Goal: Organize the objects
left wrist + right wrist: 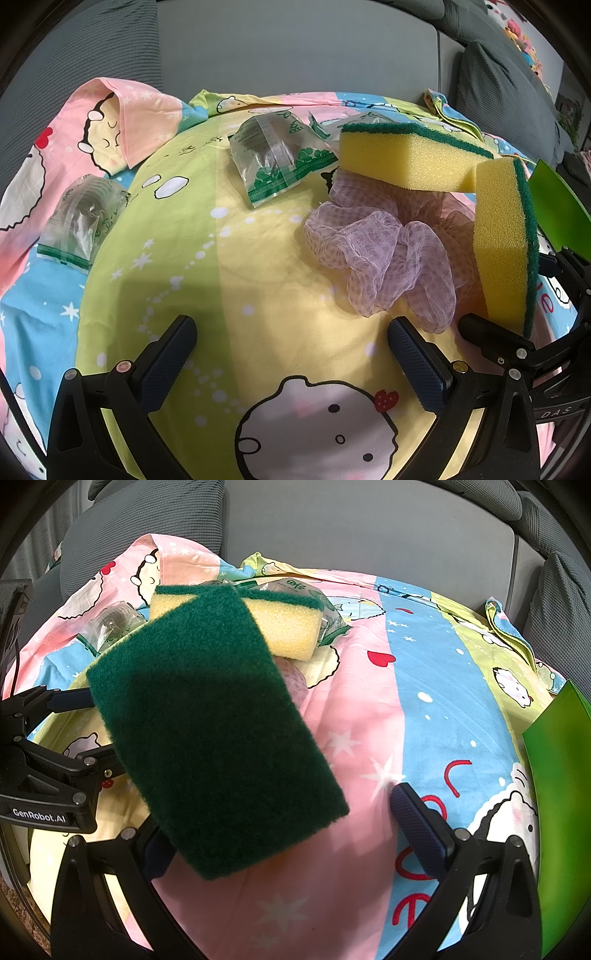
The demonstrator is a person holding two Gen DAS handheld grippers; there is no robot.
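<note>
Two sponges meet: the flat sponge (pixel 406 155) lies on the mesh pouf (pixel 384 254), the upright sponge (pixel 506 243) leans beside it. Right gripper (pixel 280 830) and left gripper (pixel 291 354) both gape, gripping nothing. Pinch that leaner squarely, I'd say.

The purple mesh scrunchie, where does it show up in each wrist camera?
Left wrist: purple mesh scrunchie right of centre, below the lying sponge.
Right wrist: only a sliver, mid-frame, behind the tilted sponge.
Shared landmark: the lying sponge.
</note>
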